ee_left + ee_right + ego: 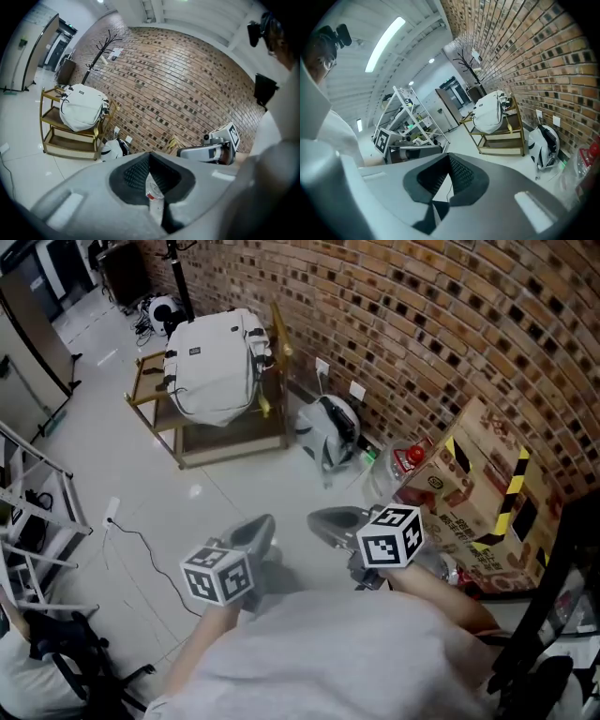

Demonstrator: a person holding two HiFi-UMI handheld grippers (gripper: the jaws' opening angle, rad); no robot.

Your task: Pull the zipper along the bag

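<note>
White backpack [214, 367] on top tier of wooden cart [192, 448], hard against brick wall [450, 324], well apart from both grippers. Full and rounded, leaning back a little. Small dark label high on front, black straps down one side. Zipper too small to make out from here.

Just beside cart: second bag [330, 432], grey and black, slumped on floor at foot of wall, under sockets [357, 390]. Coat stand [97, 58] behind cart.

Closer in along wall: bottle [410, 457], clear with red cap, then cardboard box [478, 493] with yellow-black tape, both to the right of right gripper [314, 517]. Thin cable [150, 547] snaking over tiles on the other side, metal rack [64, 486] at far edge.

Tile floor [234, 484] between grippers and cart.

Left gripper [262, 524] clenched tight, nothing between pads. Right gripper same: clenched, empty. Side by side, low and close to body, both aimed toward cart.
</note>
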